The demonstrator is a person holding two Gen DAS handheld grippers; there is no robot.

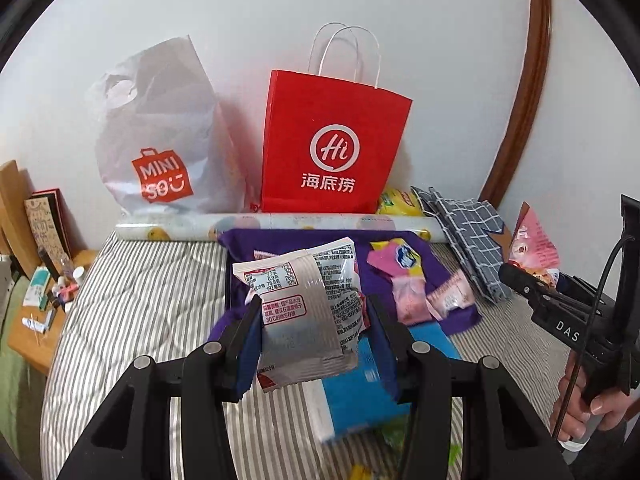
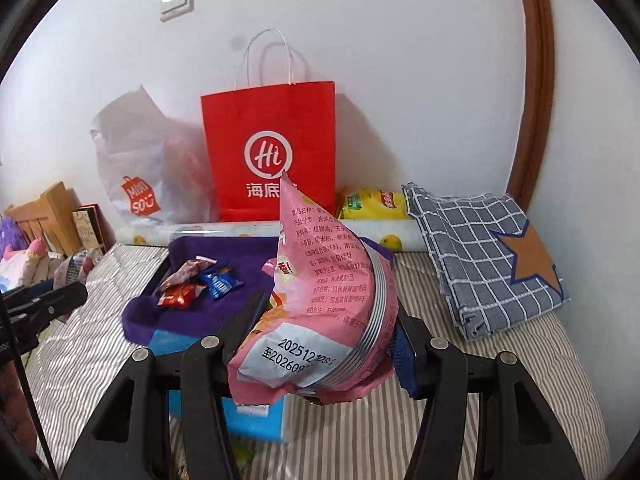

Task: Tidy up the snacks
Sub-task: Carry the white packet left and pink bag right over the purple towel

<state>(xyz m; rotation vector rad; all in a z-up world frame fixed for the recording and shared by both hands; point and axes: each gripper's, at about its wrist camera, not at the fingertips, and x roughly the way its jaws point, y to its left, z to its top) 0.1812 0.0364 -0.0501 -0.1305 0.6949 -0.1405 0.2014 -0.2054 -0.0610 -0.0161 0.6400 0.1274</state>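
Silver packet (image 1: 304, 312) between left jaws

Both grippers are black: the left gripper (image 1: 310, 334) has blue pads (image 1: 247, 354) and silver pivot screws (image 1: 212, 347). At the frame's right edge, the right gripper (image 1: 520, 276) reads "DAS", with a black cable (image 1: 600, 292).

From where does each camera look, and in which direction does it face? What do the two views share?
Left wrist: sits behind the left gripper, facing the wall over the bed; its fingers grip a silver snack packet; the right gripper and a hand show at right.
Right wrist: sits behind the right gripper, facing the same wall; it grips a pink snack bag.
Shared: red paper bag, white plastic bag, purple tray, checked cloth.
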